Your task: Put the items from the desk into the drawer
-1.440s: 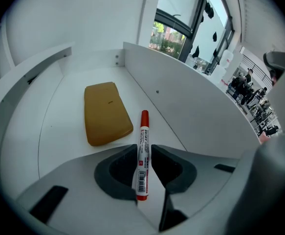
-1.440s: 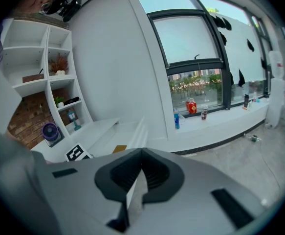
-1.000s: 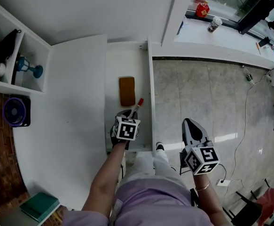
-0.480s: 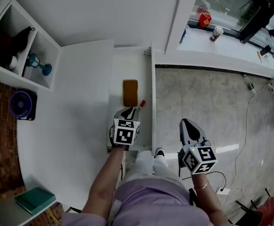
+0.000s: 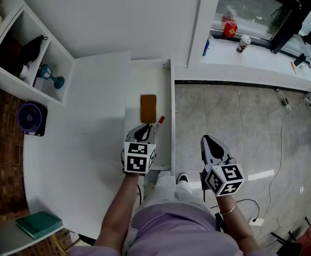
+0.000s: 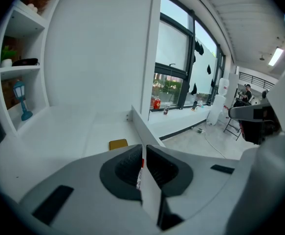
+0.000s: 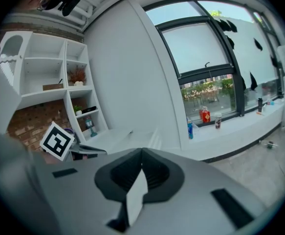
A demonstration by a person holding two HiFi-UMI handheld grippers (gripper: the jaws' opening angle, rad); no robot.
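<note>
The white drawer [image 5: 144,79] stands pulled out beside the desk [image 5: 86,121]. A flat brown item [image 5: 148,108] lies on its floor, also seen in the left gripper view [image 6: 118,144]. My left gripper [image 5: 146,129] hovers over the drawer's near half, shut on a thin white pen with a red tip [image 5: 160,120] that pokes out forward to the right. In the left gripper view the pen [image 6: 140,173] sits clamped between the dark pads. My right gripper [image 5: 208,140] hangs over the tiled floor to the right of the drawer, shut with nothing in it [image 7: 142,153].
An open shelf unit [image 5: 32,63] with small ornaments stands at the desk's left. A purple fan [image 5: 31,119] sits below it and a green book [image 5: 38,224] lies at the near left. A windowsill [image 5: 235,49] with bottles runs at the far right.
The head camera has shifted a little. My left gripper has drawn back slightly toward the drawer's front, still with the pen in it. The right gripper has barely moved.
</note>
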